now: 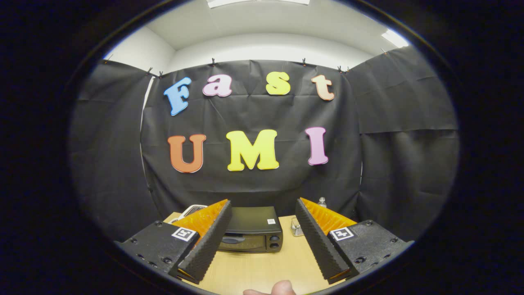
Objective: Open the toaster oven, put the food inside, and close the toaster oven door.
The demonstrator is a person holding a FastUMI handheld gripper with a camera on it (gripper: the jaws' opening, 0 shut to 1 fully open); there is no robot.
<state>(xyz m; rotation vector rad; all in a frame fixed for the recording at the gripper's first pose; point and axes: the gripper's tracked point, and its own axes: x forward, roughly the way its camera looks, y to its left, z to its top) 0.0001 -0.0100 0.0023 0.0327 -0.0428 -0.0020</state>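
I hold the gripper (262,239) released, its fingers spread wide with nothing between them, well short of the black box-shaped toaster oven (251,231), which sits with its door closed on the light wooden surface (282,266) ahead, framed between the fingers. I judge opening comes first: I should advance low and level, line up on the dark handle across the glass door, then pull down gently. A small clear glass container (297,227) stands just beside the oven.

Bright even light from ceiling panels (258,2) overhead, sharp focus at centre, strong fisheye bending near the edges, soft glare on the worktop (262,266), faint shadows
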